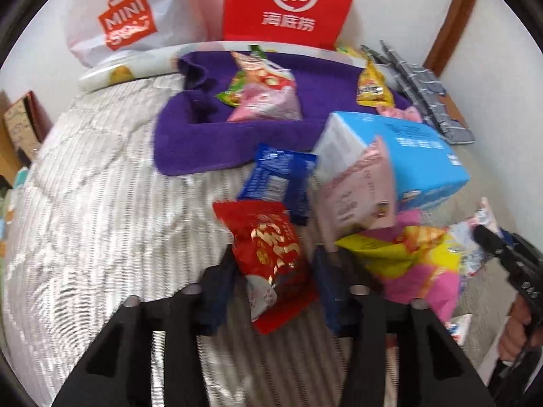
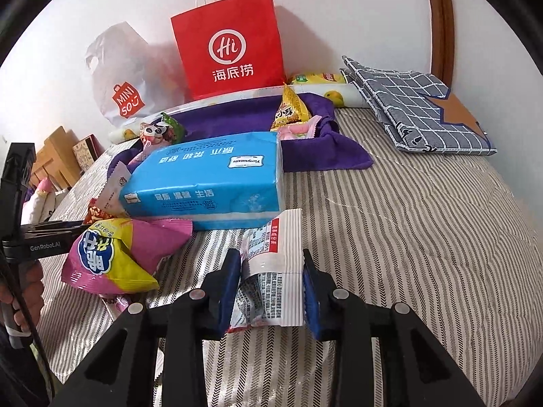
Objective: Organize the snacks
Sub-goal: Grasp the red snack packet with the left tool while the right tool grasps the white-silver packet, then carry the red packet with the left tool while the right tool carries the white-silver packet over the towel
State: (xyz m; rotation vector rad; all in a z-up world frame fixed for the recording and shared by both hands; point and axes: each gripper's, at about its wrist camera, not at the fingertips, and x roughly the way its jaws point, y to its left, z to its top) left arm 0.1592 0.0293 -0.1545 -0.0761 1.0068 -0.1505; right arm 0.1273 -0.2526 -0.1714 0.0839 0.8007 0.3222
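The left gripper (image 1: 271, 271) has its jaws clamped on a red snack packet (image 1: 271, 257), lifted a little above the striped bed cover (image 1: 101, 220). The right gripper (image 2: 269, 288) has its jaws pressed against both sides of a white printed snack packet (image 2: 275, 271) (its back, covered in small text, faces the camera), which rests on the bed cover toward the near edge of the bed.

Between the two grippers lies a pink and yellow snack bag (image 2: 118, 254), touching a blue tissue pack (image 2: 210, 183) just behind it. A pale pink packet (image 1: 359, 193) leans on the tissue pack's left end, with a blue packet (image 1: 278, 176) beside it.

Farther back, a purple towel (image 1: 203, 135) near the bed's far edge carries a pink and green packet (image 1: 264, 91) and a yellow packet (image 2: 292, 108). A red paper bag (image 2: 230, 51) and a white plastic bag (image 1: 125, 17) stand against the wall at the far edge, and a folded grey checked cloth (image 2: 417, 105) lies toward the far right corner.
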